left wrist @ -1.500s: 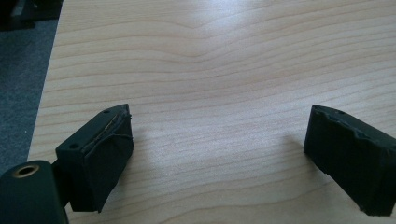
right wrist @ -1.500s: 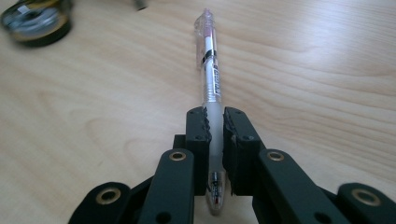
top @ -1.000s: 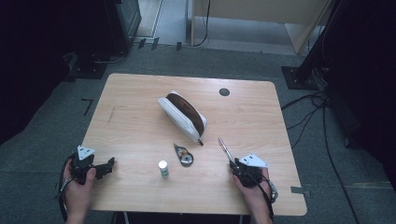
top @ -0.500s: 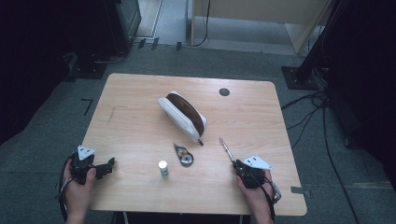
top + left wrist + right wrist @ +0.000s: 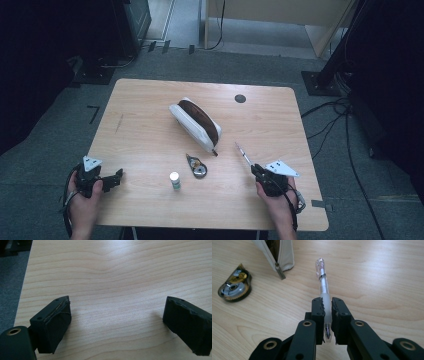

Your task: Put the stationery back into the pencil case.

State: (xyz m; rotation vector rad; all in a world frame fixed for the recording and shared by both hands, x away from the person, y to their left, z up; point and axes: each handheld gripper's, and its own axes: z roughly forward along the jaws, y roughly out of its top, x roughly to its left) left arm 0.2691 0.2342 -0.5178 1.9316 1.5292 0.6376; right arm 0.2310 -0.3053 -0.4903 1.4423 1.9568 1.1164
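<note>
A clear pen [image 5: 323,282] with a pinkish cap end lies along the line of my right gripper [image 5: 326,302], whose pads are shut on its lower barrel. From above, the pen [image 5: 243,154] pokes out up-left of the right gripper [image 5: 254,169], near the table's front right. A white pencil pouch [image 5: 197,122] with a dark open mouth lies at mid-table, its zipper pull toward the pen. My left gripper [image 5: 119,175] rests at the front left, jaws open over bare wood [image 5: 117,322].
A correction tape dispenser [image 5: 197,166] lies in front of the pouch, seen also in the right gripper view [image 5: 235,285]. A small white bottle [image 5: 174,180] stands beside it. A black round grommet [image 5: 240,98] sits near the wooden table's [image 5: 150,100] far edge.
The right hand with the pen has shifted only slightly. The left hand has kept still.
</note>
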